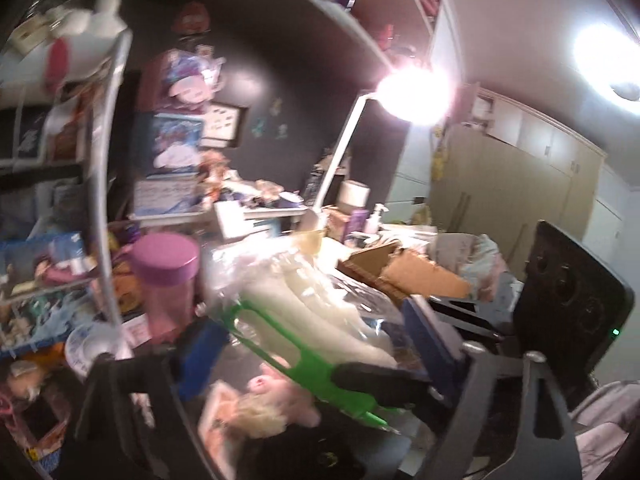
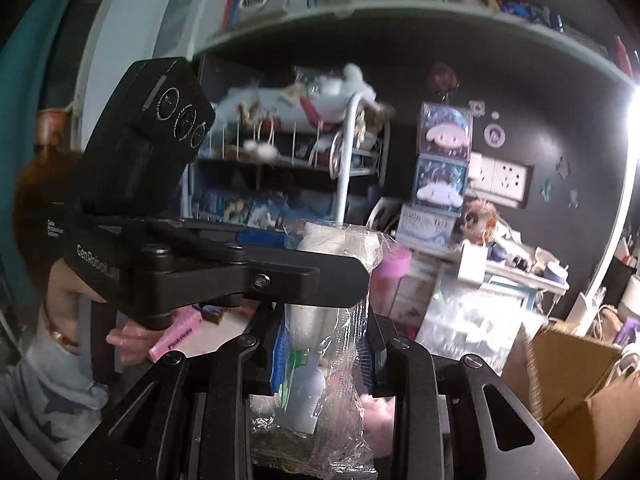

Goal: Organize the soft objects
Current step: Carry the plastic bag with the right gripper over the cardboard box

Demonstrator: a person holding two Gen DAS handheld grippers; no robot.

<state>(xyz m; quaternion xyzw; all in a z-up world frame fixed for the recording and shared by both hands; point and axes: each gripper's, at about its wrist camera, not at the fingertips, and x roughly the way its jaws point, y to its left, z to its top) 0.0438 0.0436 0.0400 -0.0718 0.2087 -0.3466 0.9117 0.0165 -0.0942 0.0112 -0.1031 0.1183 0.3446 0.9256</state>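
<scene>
A white soft toy wrapped in clear plastic (image 1: 320,304) hangs between both grippers, with a green hanger piece (image 1: 280,344) on it. My left gripper (image 1: 312,340) has blue-padded fingers (image 1: 200,356) on either side of the package and seems to touch it. In the right wrist view my right gripper (image 2: 324,352) is shut on the same wrapped toy (image 2: 332,320), and the left gripper's black body (image 2: 224,276) crosses in front of it. A pink plush (image 1: 276,400) lies below the package.
A pink lidded cup (image 1: 166,280) stands left of the package. A white wire rack (image 1: 108,184) holds plush toys and boxes. Cardboard boxes (image 1: 416,272) lie to the right. A white desk lamp (image 1: 412,92) glares overhead. Shelves (image 2: 360,12) with books hang above the cluttered desk.
</scene>
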